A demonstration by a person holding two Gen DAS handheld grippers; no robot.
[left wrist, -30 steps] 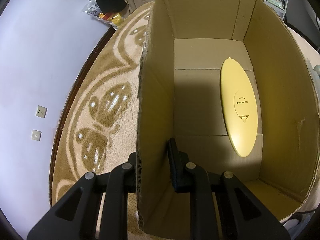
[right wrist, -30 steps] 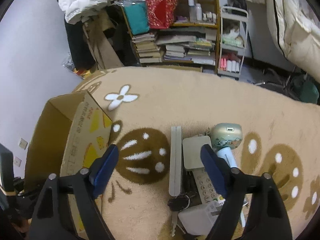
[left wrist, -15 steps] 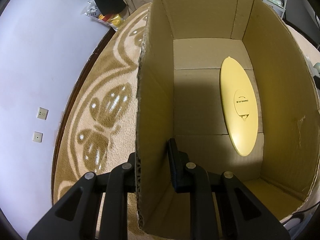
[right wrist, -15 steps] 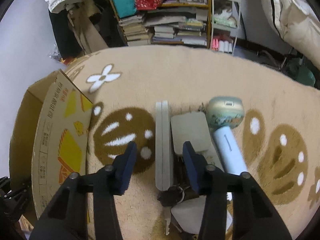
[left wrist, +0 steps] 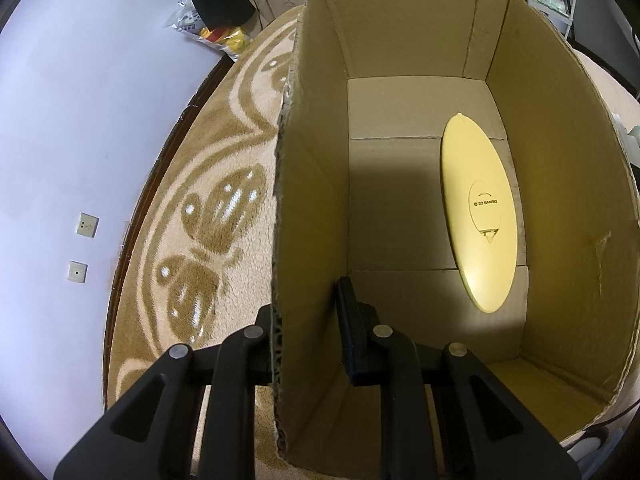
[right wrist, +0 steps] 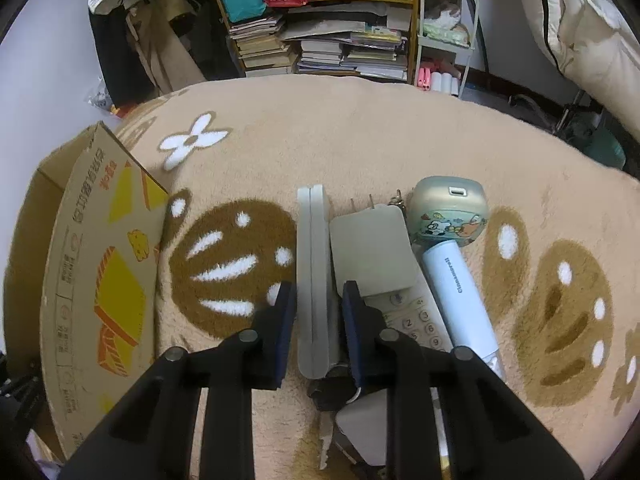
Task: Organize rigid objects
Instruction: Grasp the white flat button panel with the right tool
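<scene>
In the left wrist view, my left gripper point(left wrist: 306, 304) is shut on the near side wall of an open cardboard box point(left wrist: 312, 160), one finger outside and one inside. A yellow oval disc point(left wrist: 478, 216) leans against the right wall inside the box. In the right wrist view, my right gripper point(right wrist: 318, 296) is open and low over the rug. Its blue pads straddle a thin grey slab point(right wrist: 313, 264) standing on edge, with a small gap on the right side. The cardboard box point(right wrist: 100, 280) stands to the left.
Packed right of the slab are a grey plug adapter point(right wrist: 370, 252), a keypad handset point(right wrist: 416, 320), a white tube point(right wrist: 460, 296), a round cartoon gadget point(right wrist: 450, 210) and keys point(right wrist: 332, 388). Bookshelves point(right wrist: 320, 40) stand at the far rug edge. A wall point(left wrist: 80, 120) is left of the box.
My right gripper moved down and forward over the pile, and its jaws narrowed from wide open to close around the grey slab. The left gripper and box stayed still.
</scene>
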